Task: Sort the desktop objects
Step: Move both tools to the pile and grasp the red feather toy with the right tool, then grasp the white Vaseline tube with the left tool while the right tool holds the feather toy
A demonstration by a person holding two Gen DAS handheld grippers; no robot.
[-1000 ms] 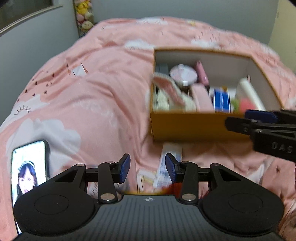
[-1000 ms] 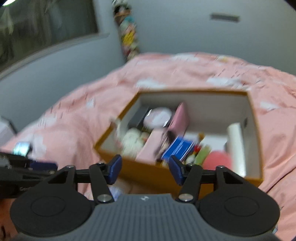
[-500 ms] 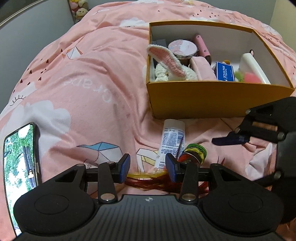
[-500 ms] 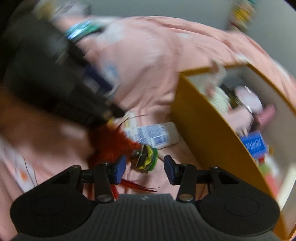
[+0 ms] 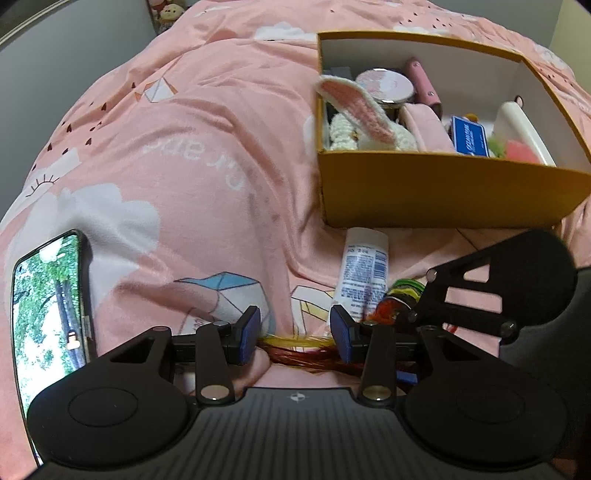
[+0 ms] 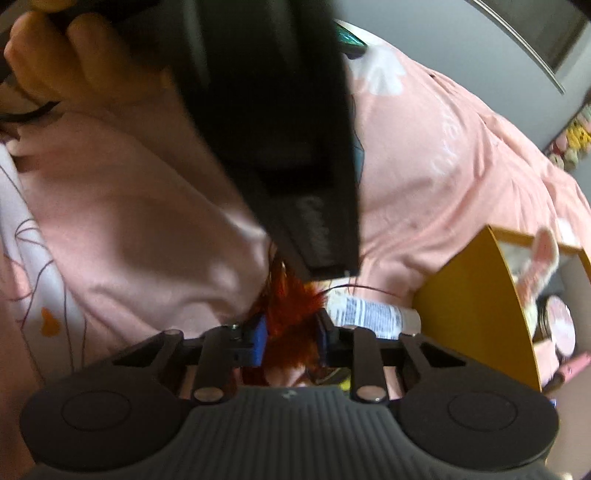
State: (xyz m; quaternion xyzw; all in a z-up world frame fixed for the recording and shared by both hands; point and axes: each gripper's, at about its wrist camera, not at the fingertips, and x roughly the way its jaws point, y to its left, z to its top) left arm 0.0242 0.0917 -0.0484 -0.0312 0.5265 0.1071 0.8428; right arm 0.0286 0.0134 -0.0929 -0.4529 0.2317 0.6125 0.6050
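A feather shuttlecock lies on the pink bedspread, its green-and-yellow base (image 5: 404,291) beside a white tube (image 5: 364,273). Its red and yellow feathers (image 5: 306,349) trail under my left gripper (image 5: 295,332), which is open with the pads apart above them. In the right wrist view my right gripper (image 6: 290,338) is closing on the red feathers (image 6: 291,314), which fill the gap and touch both pads. The yellow box (image 5: 443,188) behind the tube holds a knitted rabbit, a round tin, a blue card and other items.
A phone (image 5: 48,317) with a lit screen lies on the bedspread at the left. A hand (image 6: 74,55) grips the left tool, whose black housing (image 6: 280,129) hangs close above the right gripper. Plush toys (image 5: 170,11) sit by the far wall.
The right gripper has rolled and dropped from in front of the box to the shuttlecock, and its jaws have narrowed around the red feathers. The left gripper has tipped slightly further down.
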